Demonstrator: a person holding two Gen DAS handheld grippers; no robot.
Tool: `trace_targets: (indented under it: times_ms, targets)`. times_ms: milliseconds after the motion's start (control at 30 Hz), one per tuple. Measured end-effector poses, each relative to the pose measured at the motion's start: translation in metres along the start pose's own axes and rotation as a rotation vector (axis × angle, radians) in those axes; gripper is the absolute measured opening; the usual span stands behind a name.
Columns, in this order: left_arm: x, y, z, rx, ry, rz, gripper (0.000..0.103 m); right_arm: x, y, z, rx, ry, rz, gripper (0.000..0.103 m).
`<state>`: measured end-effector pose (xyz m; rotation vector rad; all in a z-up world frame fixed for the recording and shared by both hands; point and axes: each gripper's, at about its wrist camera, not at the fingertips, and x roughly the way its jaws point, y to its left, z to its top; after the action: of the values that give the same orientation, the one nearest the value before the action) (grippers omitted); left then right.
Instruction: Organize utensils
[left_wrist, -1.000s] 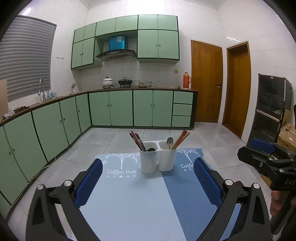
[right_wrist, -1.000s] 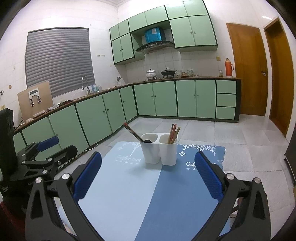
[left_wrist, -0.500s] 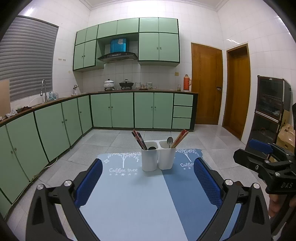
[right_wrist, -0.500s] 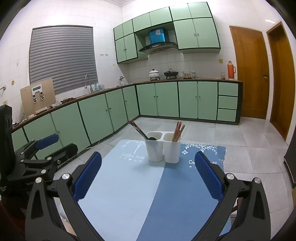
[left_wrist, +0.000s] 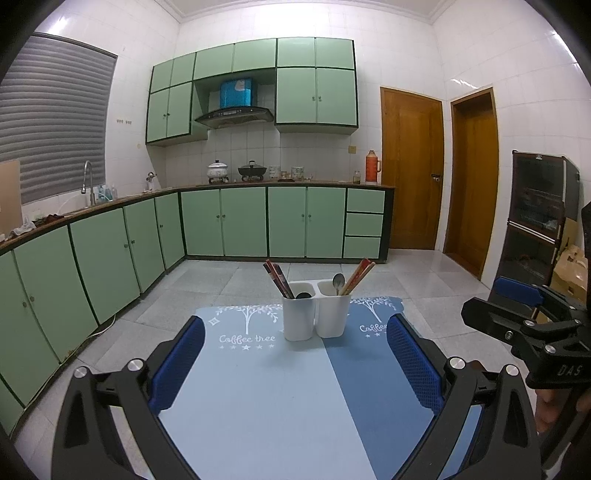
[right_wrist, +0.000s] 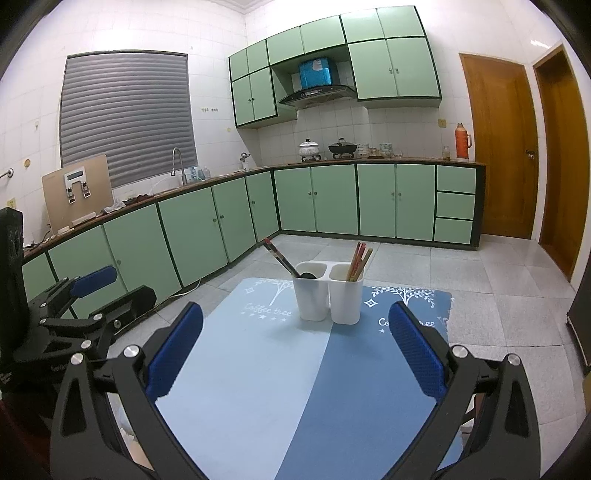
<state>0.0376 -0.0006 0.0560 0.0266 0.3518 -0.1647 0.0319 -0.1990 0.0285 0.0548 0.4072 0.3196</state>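
White two-cup holder (left_wrist: 316, 314) upright near far edge of blue mat (left_wrist: 258, 398), dead ahead of left gripper (left_wrist: 295, 363) and right gripper (right_wrist: 295, 356), both spread wide and empty; chopsticks (left_wrist: 356, 277) leaning outward; neither arm clearly nearer.

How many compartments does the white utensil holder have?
2: the left compartment holds dark chopsticks and a black utensil; the right compartment holds a spoon and reddish chopsticks.

utensil tips (left_wrist: 295, 295) hidden, spoon (left_wrist: 337, 281) perhaps
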Motion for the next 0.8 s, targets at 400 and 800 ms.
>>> trace_targets:
  times_ms: [400,800]
  targets:
    - [-0.0010,-0.0005,0.0018,0.001,-0.002,0.001,0.097,-0.0016,0.0002,0.0004,0.001,-0.003,0.001,0.098]
    - [-0.0021,-0.0001,0.0015,-0.001,-0.001,0.001,0.097,-0.0022,0.0012,-0.0002,0.002,-0.002,0.001,0.098]
